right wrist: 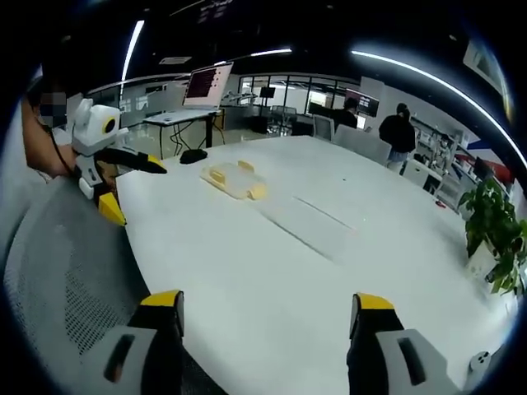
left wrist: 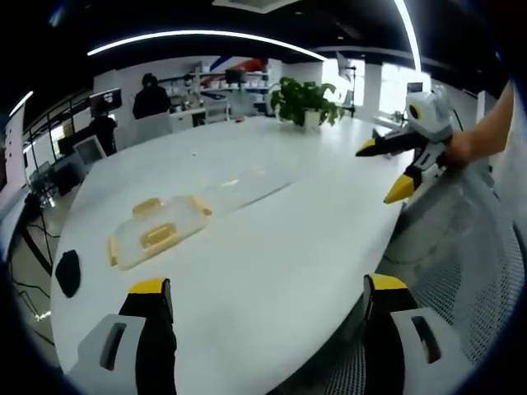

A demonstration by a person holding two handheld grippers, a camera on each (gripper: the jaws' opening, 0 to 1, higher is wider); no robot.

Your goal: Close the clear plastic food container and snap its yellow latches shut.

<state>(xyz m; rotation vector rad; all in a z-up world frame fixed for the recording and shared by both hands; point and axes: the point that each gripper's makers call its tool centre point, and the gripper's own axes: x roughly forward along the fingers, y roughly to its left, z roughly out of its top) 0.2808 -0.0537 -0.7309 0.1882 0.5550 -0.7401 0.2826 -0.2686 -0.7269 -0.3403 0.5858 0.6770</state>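
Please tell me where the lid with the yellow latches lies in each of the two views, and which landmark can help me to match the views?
Left gripper view: the lid with yellow latches lies flat on the white table, left of centre, above the left tool's own left jaw.
Right gripper view: the lid lies on the table, upper left of centre.
Shared landmark: the potted plant, at top centre in the left gripper view, at the right edge in the right gripper view.

Table (left wrist: 272, 247): smooth white top, slight sheen, ahead of both claws. Food container (left wrist: 158, 230): clear glossy plastic, opaque yellow plastic latches (left wrist: 154, 237), well ahead of left gripper (left wrist: 268, 296). Chair back (right wrist: 66, 271) beside right gripper (right wrist: 268, 309): grey woven mesh.
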